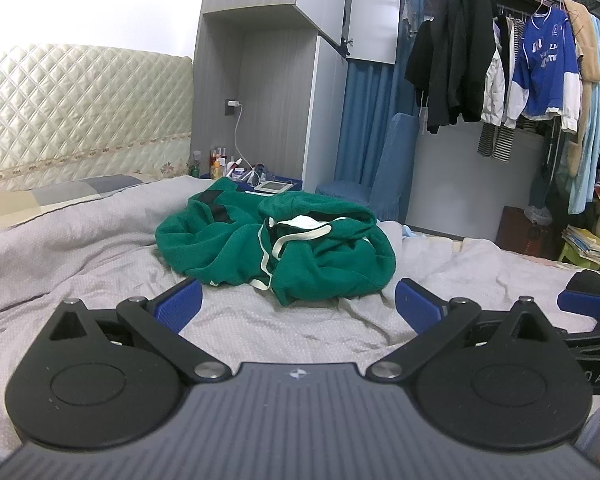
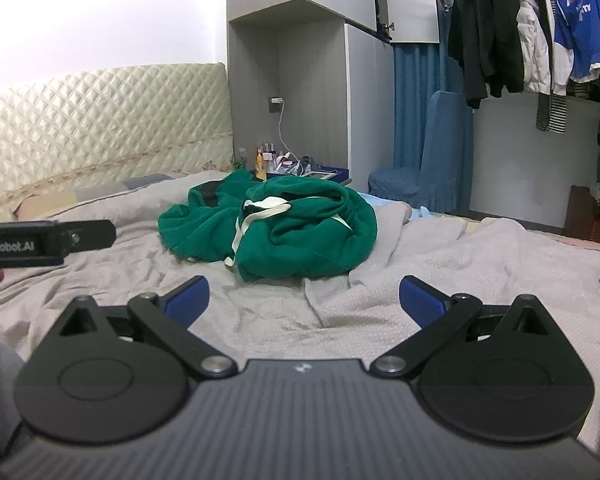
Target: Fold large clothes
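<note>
I hold both the left gripper (image 1: 298, 300) and the right gripper (image 2: 304, 300) spread wide, near the crumpled green garment (image 1: 276, 246), possibly a hoodie, on the grey bedspread (image 1: 80, 248).

Bed (image 1: 80, 272): wide, covered by a rumpled pale grey textured bedspread (image 2: 440, 276) with creases and folds throughout. Quilted cream headboard (image 1: 80, 108) at the far end. A pillow (image 1: 60, 196) in beige and grey blocks lies at the head, partly under the bedspread. Green garment (image 1: 284, 240): one bunched heap with white trim and drawstring, lying directly on the bedspread near the middle. A pale blue cloth (image 2: 424, 213) shows at the far right edge of the bed.
</note>
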